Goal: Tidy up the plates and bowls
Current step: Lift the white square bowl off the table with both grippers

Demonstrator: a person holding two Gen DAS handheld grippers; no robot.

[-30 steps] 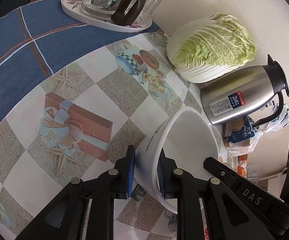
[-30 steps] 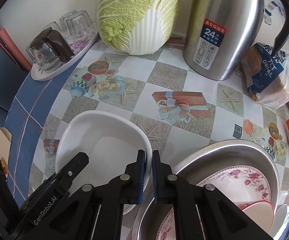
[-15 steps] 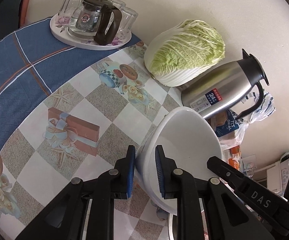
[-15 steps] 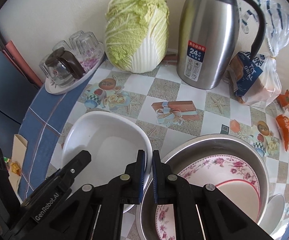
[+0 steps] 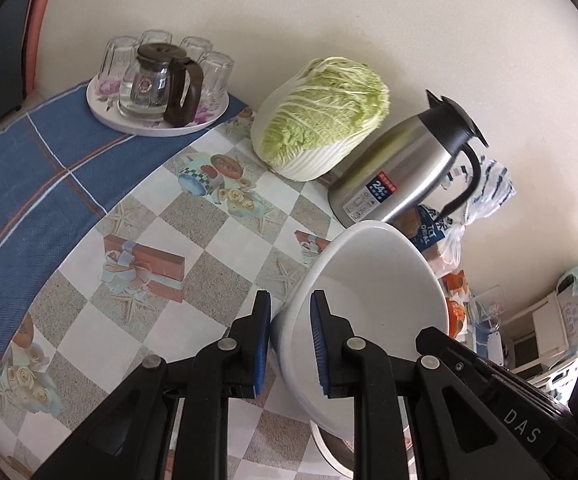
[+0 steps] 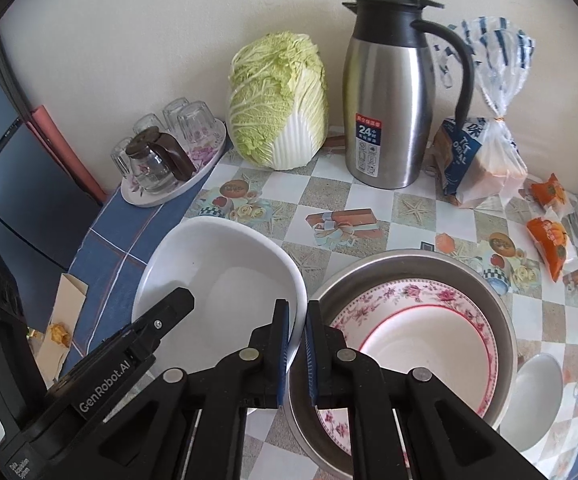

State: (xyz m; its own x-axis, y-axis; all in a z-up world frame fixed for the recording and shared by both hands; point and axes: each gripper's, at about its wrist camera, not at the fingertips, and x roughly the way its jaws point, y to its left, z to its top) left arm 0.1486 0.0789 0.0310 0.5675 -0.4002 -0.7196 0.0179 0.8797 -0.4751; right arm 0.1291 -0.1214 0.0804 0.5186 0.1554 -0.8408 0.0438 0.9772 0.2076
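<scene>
Our left gripper (image 5: 289, 344) is clamped on the rim of the white bowl (image 5: 373, 304), one blue pad outside the wall and one inside; the bowl hangs tilted above the checked tablecloth (image 5: 157, 216), clear of it. Our right gripper (image 6: 297, 350) pinches the opposite edge of that same bowl, its pads nearly together with the thin rim between them. Just right of the bowl sits a steel basin (image 6: 505, 312) holding a floral plate (image 6: 405, 292) and a red-rimmed plate (image 6: 421, 344). A small white bowl (image 6: 537, 392) lies beside the basin. Beyond stand a cabbage (image 6: 277, 100) and a steel flask (image 6: 385, 92).
</scene>
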